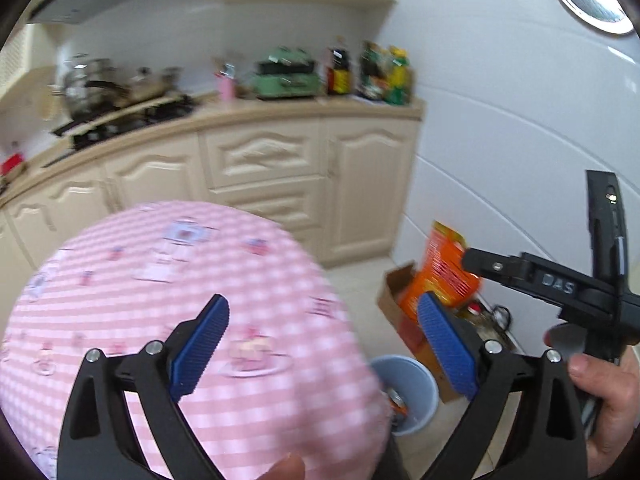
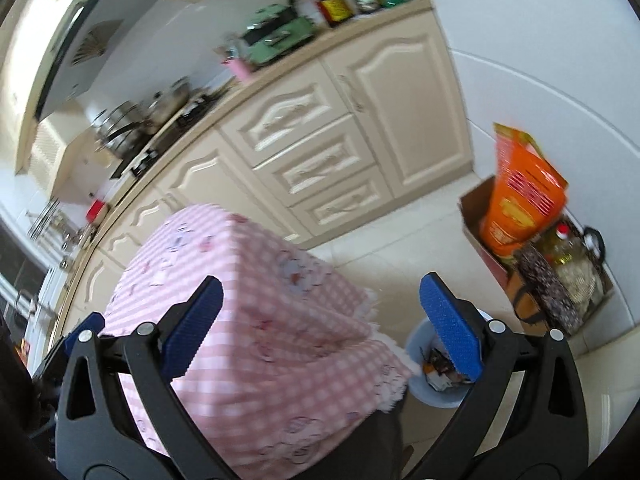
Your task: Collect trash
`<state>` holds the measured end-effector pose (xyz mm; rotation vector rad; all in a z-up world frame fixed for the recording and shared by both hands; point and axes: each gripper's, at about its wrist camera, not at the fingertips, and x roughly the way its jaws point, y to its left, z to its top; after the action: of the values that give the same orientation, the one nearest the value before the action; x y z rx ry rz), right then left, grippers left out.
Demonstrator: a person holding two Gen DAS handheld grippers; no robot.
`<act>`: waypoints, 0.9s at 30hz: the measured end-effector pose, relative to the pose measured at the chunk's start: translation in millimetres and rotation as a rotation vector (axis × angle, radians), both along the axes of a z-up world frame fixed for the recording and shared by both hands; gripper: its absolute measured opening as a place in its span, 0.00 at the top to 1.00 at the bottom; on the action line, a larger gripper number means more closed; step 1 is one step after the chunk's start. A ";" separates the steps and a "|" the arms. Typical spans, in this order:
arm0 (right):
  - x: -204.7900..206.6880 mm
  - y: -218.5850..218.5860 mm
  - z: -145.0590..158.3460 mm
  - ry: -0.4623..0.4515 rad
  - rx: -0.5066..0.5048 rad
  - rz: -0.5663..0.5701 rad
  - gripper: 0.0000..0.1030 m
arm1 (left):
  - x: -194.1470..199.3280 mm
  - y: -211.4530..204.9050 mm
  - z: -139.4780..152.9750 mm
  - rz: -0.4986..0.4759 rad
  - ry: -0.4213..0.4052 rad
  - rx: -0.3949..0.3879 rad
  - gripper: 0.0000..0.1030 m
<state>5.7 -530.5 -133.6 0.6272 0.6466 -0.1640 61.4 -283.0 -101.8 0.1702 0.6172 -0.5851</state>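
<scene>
Both grippers stand wide apart and empty: the left gripper [image 1: 324, 344] hangs over the table [image 1: 160, 280] with nothing between its blue pads, and the right gripper [image 2: 320, 328] is likewise released, above the table's corner and the floor beyond. The trash sits in the bin [image 2: 416, 360] on the floor just beside the table's edge; scraps and wrappers show inside it, though what they are is too small to tell. The pink checked tabletop looks bare in both views, blurred as they are, so the collecting seems largely done. A cardboard box [image 2: 476, 216] holding an orange bag [image 2: 520, 200] stands by the wall, not clearly trash; nothing plainly remains to pick up
</scene>
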 end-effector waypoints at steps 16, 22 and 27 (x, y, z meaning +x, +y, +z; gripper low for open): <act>44.0 158.1 94.9 -0.136 -0.206 0.263 0.06 | 2.6 169.6 65.0 0.386 -0.173 -0.066 0.09; 45.4 212.9 122.2 -0.185 -0.311 0.317 0.06 | -8.9 216.6 87.1 0.489 -0.236 -0.058 0.08; 40.0 242.6 138.0 -0.219 -0.396 0.306 0.06 | -18.1 246.5 101.3 0.565 -0.269 -0.055 0.08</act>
<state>45.7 -287.9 4.4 0.1569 0.4728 0.0623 43.3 -36.5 -0.5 0.0167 0.3608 -0.0293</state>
